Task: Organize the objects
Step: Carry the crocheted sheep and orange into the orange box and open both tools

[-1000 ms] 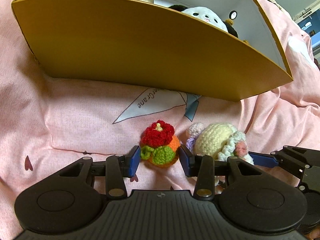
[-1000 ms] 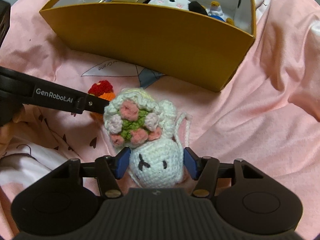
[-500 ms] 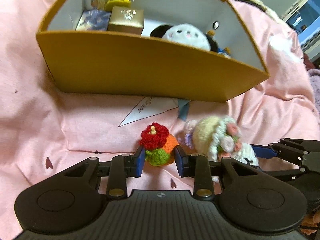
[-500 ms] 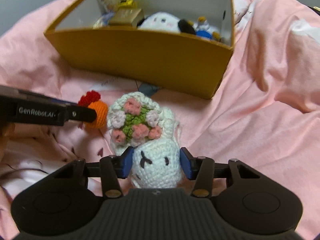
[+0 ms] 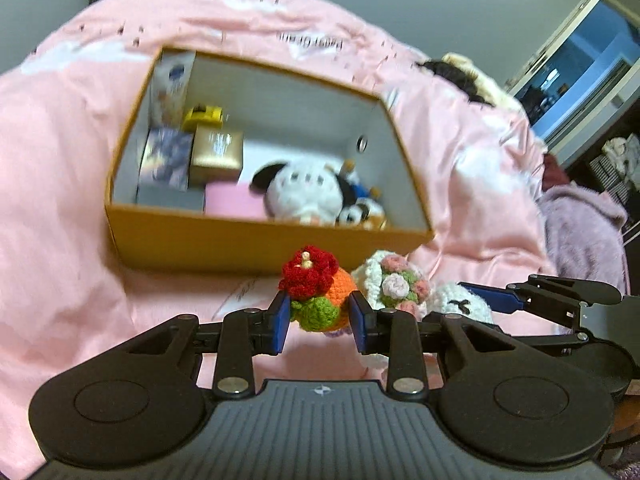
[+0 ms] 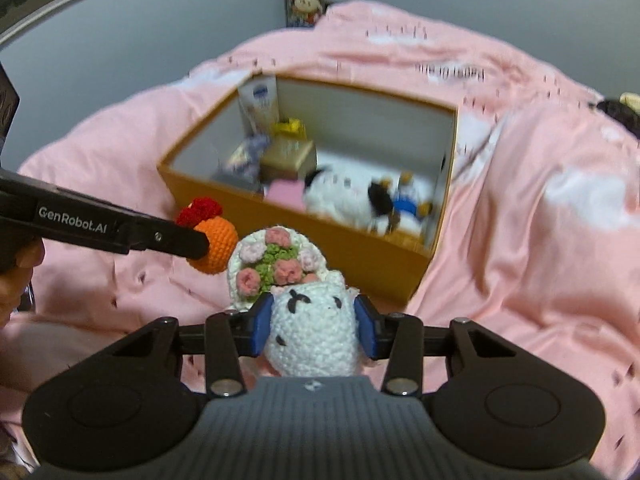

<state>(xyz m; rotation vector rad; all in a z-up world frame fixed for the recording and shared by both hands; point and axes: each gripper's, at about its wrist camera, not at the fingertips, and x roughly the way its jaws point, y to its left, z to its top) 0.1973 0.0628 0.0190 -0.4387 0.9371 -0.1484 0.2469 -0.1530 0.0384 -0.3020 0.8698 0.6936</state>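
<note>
My left gripper (image 5: 319,317) is shut on an orange crochet toy (image 5: 320,295) with a red flower and green leaves, held above the pink bedspread. My right gripper (image 6: 313,328) is shut on a white crochet doll (image 6: 310,330) with a flower-covered cream hat. The two toys hang side by side in front of an open mustard-yellow box (image 5: 256,242), also in the right wrist view (image 6: 360,256). The doll (image 5: 404,286) and orange toy (image 6: 214,240) each show in the other view.
The box holds a black-and-white plush (image 5: 304,192), a gold carton (image 5: 218,156), a pink item (image 5: 234,202), a yellow object (image 5: 203,117) and a white tube (image 6: 260,106). Pink bedding (image 6: 540,240) lies all around. A purple blanket (image 5: 584,236) is at right.
Both grippers have lifted their crochet toys off the bedspread and risen, so the box's inside now shows from above. The left jaws closed on the orange toy.
</note>
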